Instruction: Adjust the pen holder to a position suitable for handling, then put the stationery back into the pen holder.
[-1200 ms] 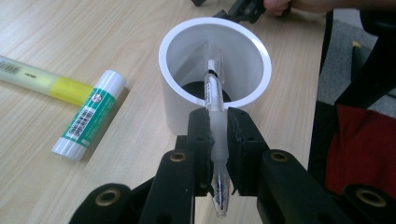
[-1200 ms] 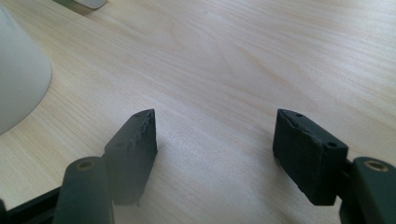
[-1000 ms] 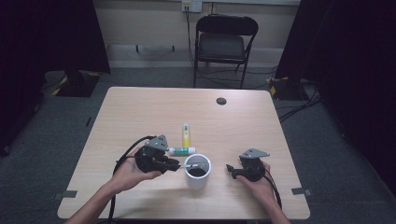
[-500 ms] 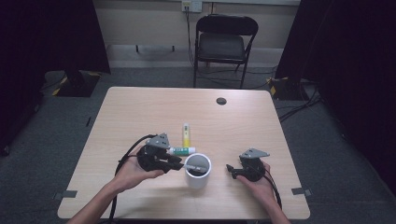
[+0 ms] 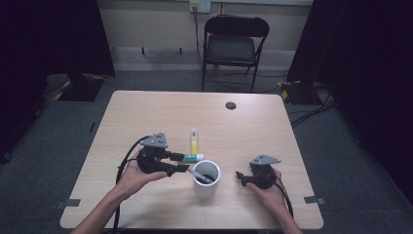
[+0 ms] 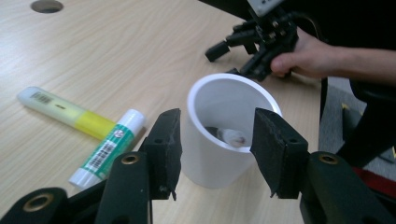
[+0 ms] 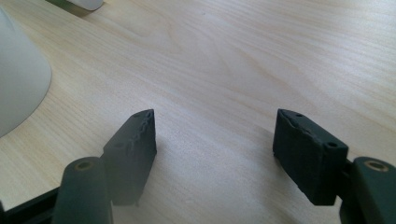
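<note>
Pale wooden tabletop [image 5: 146, 112] fills this dim room. At its near edge the white plastic cup [image 5: 206, 178] stands upright with a grey marker leaning inside. The left gripper [image 5: 181, 163] has just been opening, nothing between its pads, apparently after dropping that marker in. The right gripper [image 5: 240, 177] rests gaping, empty, beside the cup.

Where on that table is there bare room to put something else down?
The far half of the table is bare, up to the round hole, and so are the left side and the right edge. The near middle is crowded: the white cup, the glue stick, the yellow marker and both grippers, left and right.
</note>
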Demonstrator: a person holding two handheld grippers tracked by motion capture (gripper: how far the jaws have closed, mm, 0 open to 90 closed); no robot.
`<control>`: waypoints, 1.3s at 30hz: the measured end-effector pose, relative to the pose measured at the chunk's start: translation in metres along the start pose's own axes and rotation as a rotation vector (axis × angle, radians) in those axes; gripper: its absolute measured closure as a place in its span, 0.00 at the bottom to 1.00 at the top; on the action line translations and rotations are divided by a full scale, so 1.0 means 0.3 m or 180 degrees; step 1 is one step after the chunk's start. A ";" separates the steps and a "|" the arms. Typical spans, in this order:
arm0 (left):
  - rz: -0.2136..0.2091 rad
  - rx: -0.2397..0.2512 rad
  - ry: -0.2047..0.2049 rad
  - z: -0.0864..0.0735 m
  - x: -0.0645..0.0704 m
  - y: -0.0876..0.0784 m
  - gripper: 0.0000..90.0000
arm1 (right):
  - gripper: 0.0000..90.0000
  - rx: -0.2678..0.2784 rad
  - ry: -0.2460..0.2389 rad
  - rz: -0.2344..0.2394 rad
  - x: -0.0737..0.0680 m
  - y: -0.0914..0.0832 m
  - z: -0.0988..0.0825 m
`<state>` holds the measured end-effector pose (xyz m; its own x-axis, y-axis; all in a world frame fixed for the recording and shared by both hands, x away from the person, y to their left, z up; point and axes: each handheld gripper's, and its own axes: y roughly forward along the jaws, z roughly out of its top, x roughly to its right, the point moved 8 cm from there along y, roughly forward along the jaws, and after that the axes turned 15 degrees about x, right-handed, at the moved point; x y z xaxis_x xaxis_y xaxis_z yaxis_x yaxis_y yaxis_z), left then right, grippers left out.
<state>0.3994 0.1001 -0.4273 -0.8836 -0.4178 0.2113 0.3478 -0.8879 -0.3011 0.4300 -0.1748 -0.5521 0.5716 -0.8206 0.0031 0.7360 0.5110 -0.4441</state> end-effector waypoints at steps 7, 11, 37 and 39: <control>0.0153 0.0022 -0.0038 -0.042 -0.064 -0.030 0.62 | 0.33 0.0003 -0.0003 -0.0006 0.001 0.002 0.001; 0.0261 -0.0036 -0.0043 -0.086 -0.117 -0.038 0.61 | 0.33 0.0002 -0.0001 -0.0019 0.001 0.002 0.001; 0.0564 -0.0288 0.0012 -0.212 -0.305 0.120 0.56 | 0.33 0.0000 0.0011 -0.0017 0.000 0.000 0.000; 0.0588 -0.0256 0.0015 -0.213 -0.313 0.131 0.55 | 0.33 0.0001 0.0006 -0.0014 0.000 0.001 0.000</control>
<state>0.4759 0.1168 -0.5183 -0.8086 -0.5712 0.1413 0.4782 -0.7779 -0.4076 0.4303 -0.1747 -0.5521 0.5676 -0.8233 0.0032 0.7386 0.5075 -0.4437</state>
